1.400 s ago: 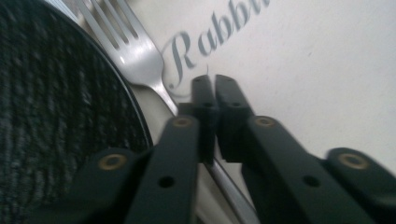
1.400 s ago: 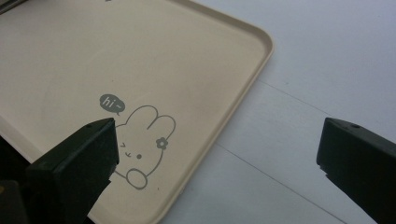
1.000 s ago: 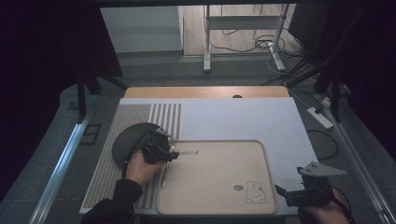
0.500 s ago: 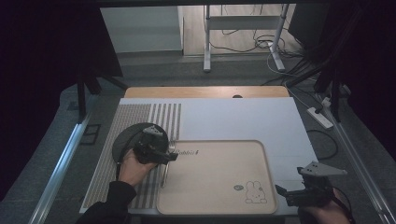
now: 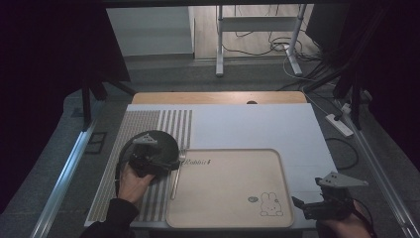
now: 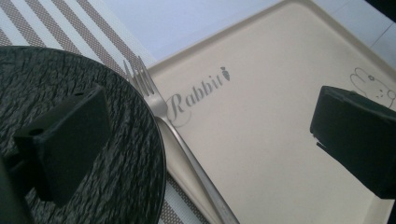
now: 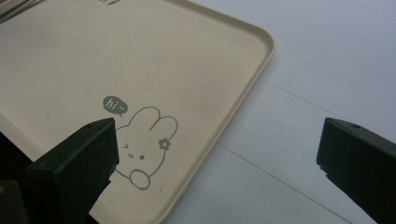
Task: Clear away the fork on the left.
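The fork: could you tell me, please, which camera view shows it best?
The left gripper view: the fork lies close up, tines and handle sharp, on the left edge of the tray beside the plate. The high view gives it as a thin sliver between plate and tray. In the right gripper view I cannot make it out.

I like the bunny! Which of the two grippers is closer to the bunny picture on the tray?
The right gripper. It sits by the tray's corner where the bunny is drawn, while the left gripper is over by the black plate.

Black plate (image 5: pixel 159 144); beige rabbit-print tray (image 5: pixel 233 198); silver fork (image 6: pixel 187 149)
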Demonstrator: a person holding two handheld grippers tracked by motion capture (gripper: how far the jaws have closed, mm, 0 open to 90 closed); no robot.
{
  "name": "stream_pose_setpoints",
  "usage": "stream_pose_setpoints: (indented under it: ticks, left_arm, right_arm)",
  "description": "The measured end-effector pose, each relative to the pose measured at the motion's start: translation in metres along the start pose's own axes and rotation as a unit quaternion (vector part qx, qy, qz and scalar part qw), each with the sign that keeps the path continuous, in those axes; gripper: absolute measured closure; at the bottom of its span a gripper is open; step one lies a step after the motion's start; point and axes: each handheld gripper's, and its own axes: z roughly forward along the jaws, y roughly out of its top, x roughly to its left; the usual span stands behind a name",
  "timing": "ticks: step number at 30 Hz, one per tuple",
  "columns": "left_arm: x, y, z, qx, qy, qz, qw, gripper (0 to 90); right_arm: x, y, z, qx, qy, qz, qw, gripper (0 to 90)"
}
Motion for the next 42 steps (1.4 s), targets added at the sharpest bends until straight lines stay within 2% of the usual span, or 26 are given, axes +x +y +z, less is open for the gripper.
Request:
stream_pose_setpoints:
  ticks: [4,9,13,22,28,42]
  left_arm:
    - [-0.001,-0.005,-0.006,-0.013,0.005,0.004,0.9999,0.0]
    - [-0.006,-0.012,-0.012,-0.021,0.026,0.024,0.9992,0.0]
    - [-0.009,-0.017,-0.017,-0.026,0.029,0.033,0.9987,0.0]
    - [-0.012,-0.028,-0.029,-0.036,0.031,0.031,0.9984,0.0]
    - [-0.016,-0.037,-0.038,-0.042,0.042,0.036,0.9976,0.0]
    - [-0.026,-0.054,-0.052,-0.042,0.049,0.044,0.997,0.0]
  right_arm:
    - [0.0,0.0,0.0,0.001,0.0,0.0,1.0,0.0]
    - [0.0,0.0,0.0,0.0,0.0,0.003,1.0,0.0]
    - [0.0,0.0,0.0,0.002,-0.001,0.002,1.0,0.0]
    - [0.0,0.0,0.001,0.004,-0.003,0.002,1.0,0.0]
    - [0.0,0.0,0.001,0.005,-0.004,0.002,1.0,0.0]
    - [-0.001,0.0,0.0,0.003,-0.008,0.009,0.9999,0.0]
